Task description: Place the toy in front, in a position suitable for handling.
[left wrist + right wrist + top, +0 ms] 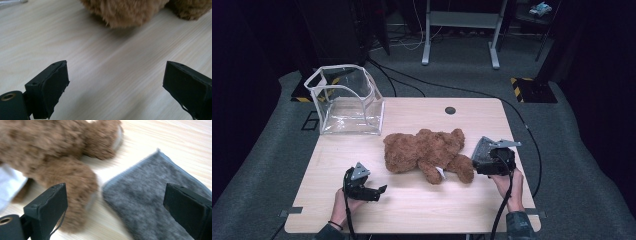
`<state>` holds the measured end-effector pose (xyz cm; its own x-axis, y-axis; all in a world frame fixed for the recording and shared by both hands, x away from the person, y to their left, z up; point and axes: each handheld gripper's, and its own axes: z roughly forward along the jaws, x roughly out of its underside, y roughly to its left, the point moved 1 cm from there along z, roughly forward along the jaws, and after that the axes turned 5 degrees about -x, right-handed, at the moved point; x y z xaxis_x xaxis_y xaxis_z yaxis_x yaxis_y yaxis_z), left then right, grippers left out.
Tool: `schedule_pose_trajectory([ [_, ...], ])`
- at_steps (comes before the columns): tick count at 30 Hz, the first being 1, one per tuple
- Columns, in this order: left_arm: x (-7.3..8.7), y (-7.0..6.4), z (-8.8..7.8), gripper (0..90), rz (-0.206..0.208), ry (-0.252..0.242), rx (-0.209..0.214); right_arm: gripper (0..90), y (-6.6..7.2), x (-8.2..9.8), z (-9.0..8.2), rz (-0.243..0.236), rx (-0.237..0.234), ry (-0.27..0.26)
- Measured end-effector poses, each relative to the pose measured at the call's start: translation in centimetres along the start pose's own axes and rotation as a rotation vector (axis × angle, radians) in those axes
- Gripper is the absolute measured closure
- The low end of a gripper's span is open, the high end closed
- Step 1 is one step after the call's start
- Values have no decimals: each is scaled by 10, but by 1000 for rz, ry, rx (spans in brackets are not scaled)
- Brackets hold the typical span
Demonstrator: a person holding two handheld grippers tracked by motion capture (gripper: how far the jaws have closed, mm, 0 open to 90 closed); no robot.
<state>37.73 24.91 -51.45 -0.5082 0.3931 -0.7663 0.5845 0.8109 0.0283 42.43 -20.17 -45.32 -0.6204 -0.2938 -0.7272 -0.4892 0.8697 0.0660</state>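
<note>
At the near edge of the desk (412,210), the person's left hand is holding the left gripper (379,190) low over the bare wood near the near-left corner, its jaws standing wide apart with nothing between them; in the left gripper view they are pointing across open desk toward the teddy bear (125,11), which is lying apart from them. That hand seems to be waiting in reserve, ready to steady the toy.

Toward the right edge, the right gripper (478,159) is sitting just beside the bear's (427,152) foot. Its jaws are gaping wide and gripping nothing; in the right gripper view a furry leg (75,192) is lying just beyond the left jaw and a grey cloth (145,202) is lying flat on the desk beyond them, beside that leg. The wide opening suits something bulky and soft, so the leg looks like the likely target, though the cloth is equally within reach.

The bear is lying sprawled across the middle of the desk, its white tag (440,173) showing near the legs.

Farther off, at the far-left corner, a clear plastic bin (346,102) is standing open-topped, probably where the toy is meant to go. A dark round grommet (450,110) is sitting near the far edge.
</note>
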Motion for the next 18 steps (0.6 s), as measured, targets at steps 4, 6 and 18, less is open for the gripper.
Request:
schedule_pose_trajectory([
  [4, -16, -5, 5, 81, -1, -16, 20, 49, 17, -6, 13, -17, -45, 22],
  [6, -23, -6, 9, 86, -7, -20, 26, 50, 19, -7, 17, -17, -55, 23],
  [18, -36, -9, 30, 144, -40, -53, 15, 23, 40, -15, 65, -24, -127, 120],
])
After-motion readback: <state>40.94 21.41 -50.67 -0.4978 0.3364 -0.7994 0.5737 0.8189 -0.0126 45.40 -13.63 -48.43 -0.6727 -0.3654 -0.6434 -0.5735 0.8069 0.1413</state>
